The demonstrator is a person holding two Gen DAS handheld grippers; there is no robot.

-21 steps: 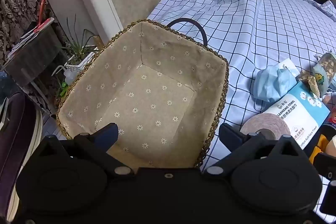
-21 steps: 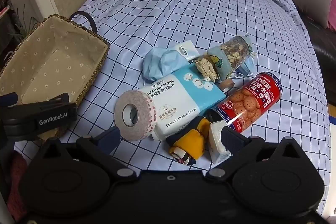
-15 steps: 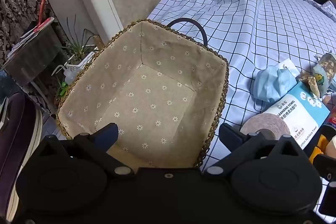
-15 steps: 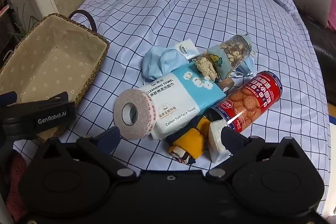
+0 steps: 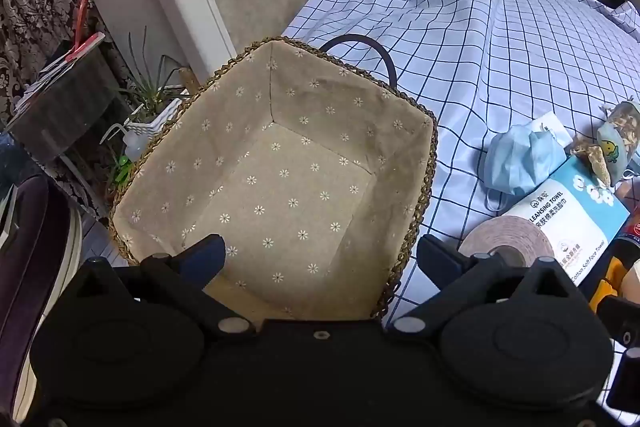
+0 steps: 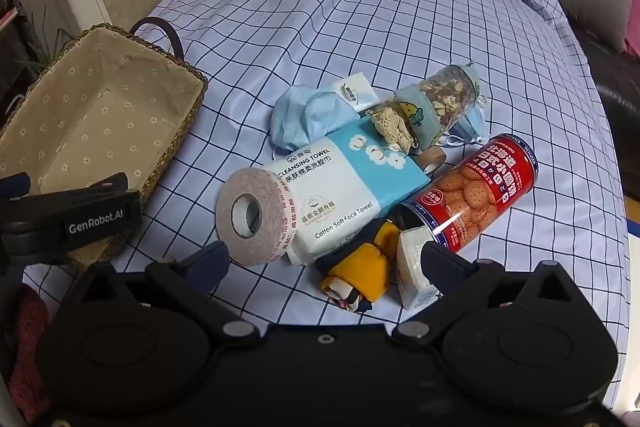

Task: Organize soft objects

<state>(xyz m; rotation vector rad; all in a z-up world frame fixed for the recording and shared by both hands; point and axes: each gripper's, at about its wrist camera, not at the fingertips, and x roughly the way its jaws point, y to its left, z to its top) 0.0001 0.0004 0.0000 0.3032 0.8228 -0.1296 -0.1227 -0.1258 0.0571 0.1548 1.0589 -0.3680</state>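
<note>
Two black claws hang over a bed spread with a blue-and-white checked sheet (image 6: 360,7), both spread to their widest and gripping nothing. The right gripper (image 6: 326,259) tilts down over a heap near the sheet's near edge, its fingers straddling a crumpled yellow-and-navy cloth (image 6: 360,267) and a small white tissue pack (image 6: 412,267) without touching either. Just beyond lie one thick roll of pinkish tape (image 6: 256,215) on its side, one soft blue-and-white pack of cotton face towels (image 6: 344,191), one red cylindrical biscuit tin (image 6: 476,191) and one clear tube of dried mix (image 6: 444,99) wrapped in a cartoon-print cloth, all touching or overlapping. One scrunched pale-blue face mask (image 6: 308,115) sits at the far side of the heap beside a small white sachet (image 6: 356,89), and a scrap of cream lace (image 6: 392,129) rests on the towel pack.

The left gripper (image 5: 320,257) hovers over one rectangular woven basket (image 5: 430,163) at the sheet's left edge, its fingertips above the near rim. The basket has a braided straw rim, a beige daisy-print fabric lining and a dark loop handle (image 5: 360,43) at its far end; nothing lies inside. In the left wrist view the mask and towel pack lie to the basket's right, apart from it
</note>
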